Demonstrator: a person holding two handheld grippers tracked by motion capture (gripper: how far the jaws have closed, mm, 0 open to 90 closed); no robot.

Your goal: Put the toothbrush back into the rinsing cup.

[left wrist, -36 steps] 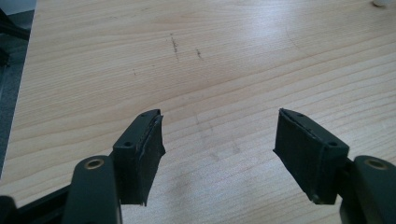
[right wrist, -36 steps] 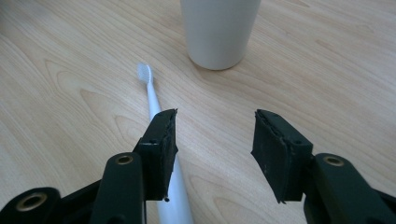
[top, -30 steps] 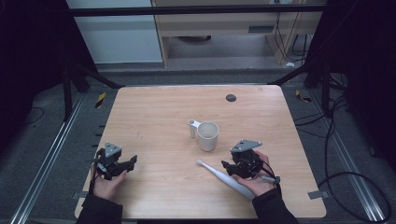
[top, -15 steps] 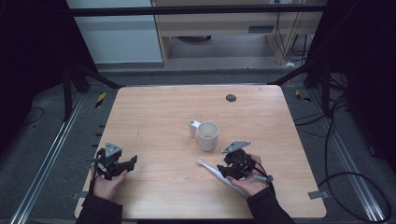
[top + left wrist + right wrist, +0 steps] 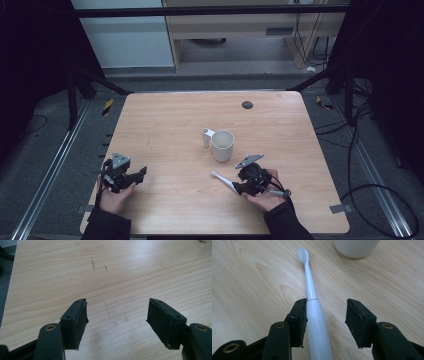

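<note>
- You have one white toothbrush (image 5: pixel 312 293) on the table.
- You have one white mug (image 5: pixel 222 145).
- You hold two grippers: left gripper (image 5: pixel 131 176), right gripper (image 5: pixel 240 186).

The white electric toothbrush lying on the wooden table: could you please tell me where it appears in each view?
High view: white electric toothbrush lies right of centre, at the right gripper.
Right gripper view: it runs up the centre, handle between open jaws, beside the left one.
Left gripper view: not in it.
Shared landmark: white mug, top edge here.
</note>
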